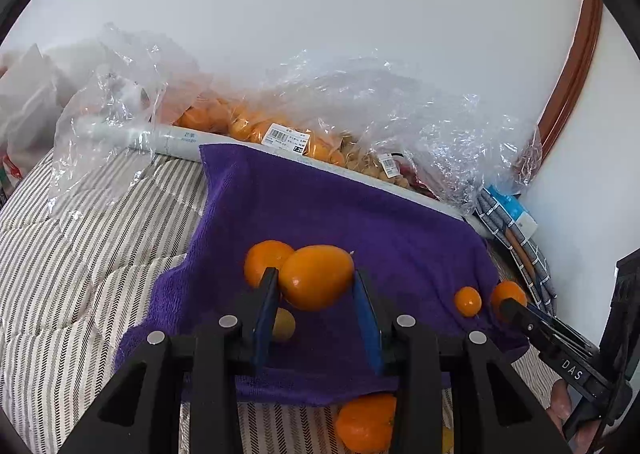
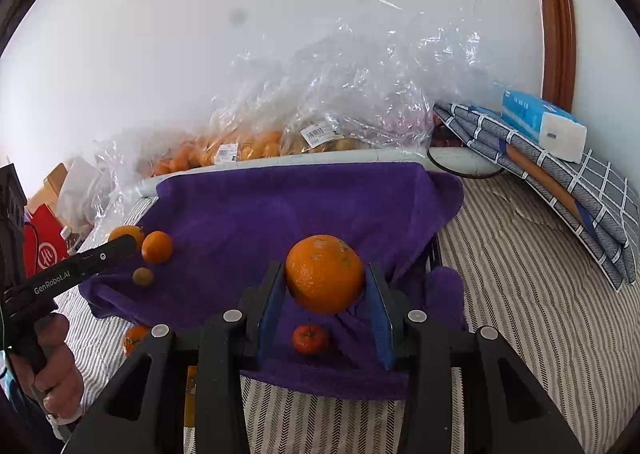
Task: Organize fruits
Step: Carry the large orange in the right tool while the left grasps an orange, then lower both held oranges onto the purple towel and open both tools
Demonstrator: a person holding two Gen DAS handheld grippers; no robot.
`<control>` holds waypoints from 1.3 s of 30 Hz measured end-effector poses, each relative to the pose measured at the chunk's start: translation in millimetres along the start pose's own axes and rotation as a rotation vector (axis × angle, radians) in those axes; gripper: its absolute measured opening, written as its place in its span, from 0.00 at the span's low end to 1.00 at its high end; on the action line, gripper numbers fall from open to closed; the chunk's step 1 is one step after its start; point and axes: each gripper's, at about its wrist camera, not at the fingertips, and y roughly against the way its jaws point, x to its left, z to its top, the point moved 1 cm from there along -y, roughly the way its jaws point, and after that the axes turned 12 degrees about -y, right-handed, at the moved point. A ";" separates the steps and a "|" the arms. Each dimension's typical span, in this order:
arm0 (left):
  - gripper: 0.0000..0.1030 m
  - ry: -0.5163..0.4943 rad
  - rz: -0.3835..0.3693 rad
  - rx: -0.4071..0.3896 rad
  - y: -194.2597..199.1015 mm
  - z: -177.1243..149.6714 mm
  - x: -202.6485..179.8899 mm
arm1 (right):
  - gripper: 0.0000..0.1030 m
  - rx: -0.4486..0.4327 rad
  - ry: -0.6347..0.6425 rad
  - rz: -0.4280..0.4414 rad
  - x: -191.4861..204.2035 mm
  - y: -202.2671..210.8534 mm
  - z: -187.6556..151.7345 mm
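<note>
My left gripper point(image 1: 316, 284) is shut on an orange mango point(image 1: 316, 277) and holds it above the purple towel point(image 1: 320, 210). An orange point(image 1: 266, 260) lies just behind it and a small brownish fruit point(image 1: 285, 324) below it. My right gripper point(image 2: 325, 286) is shut on a large orange point(image 2: 325, 274) above the towel point(image 2: 280, 206), with a small red tangerine point(image 2: 310, 339) under it. In the right wrist view the left gripper point(image 2: 120, 244) shows at left beside an orange point(image 2: 157, 247) and a brownish fruit point(image 2: 143, 277). A small orange fruit point(image 1: 467, 301) lies at the towel's right.
Clear plastic bags of fruit point(image 1: 280, 126) lie along the wall behind the towel. The striped bedcover point(image 2: 520, 314) surrounds the towel. Folded checked cloth point(image 2: 560, 190) and a tissue pack point(image 2: 544, 124) sit at right. An orange point(image 1: 366, 422) lies below the towel's near edge.
</note>
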 end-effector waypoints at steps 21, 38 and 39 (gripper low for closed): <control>0.34 -0.062 0.020 0.067 -13.6 -8.4 -16.8 | 0.39 0.044 0.024 -0.047 2.5 -13.3 -8.2; 0.35 -0.071 0.000 0.076 -15.2 -9.2 -20.5 | 0.40 0.052 0.032 -0.055 3.1 -14.1 -10.0; 0.35 -0.072 -0.001 0.077 -15.6 -9.2 -20.4 | 0.41 0.050 0.032 -0.056 2.7 -13.5 -9.8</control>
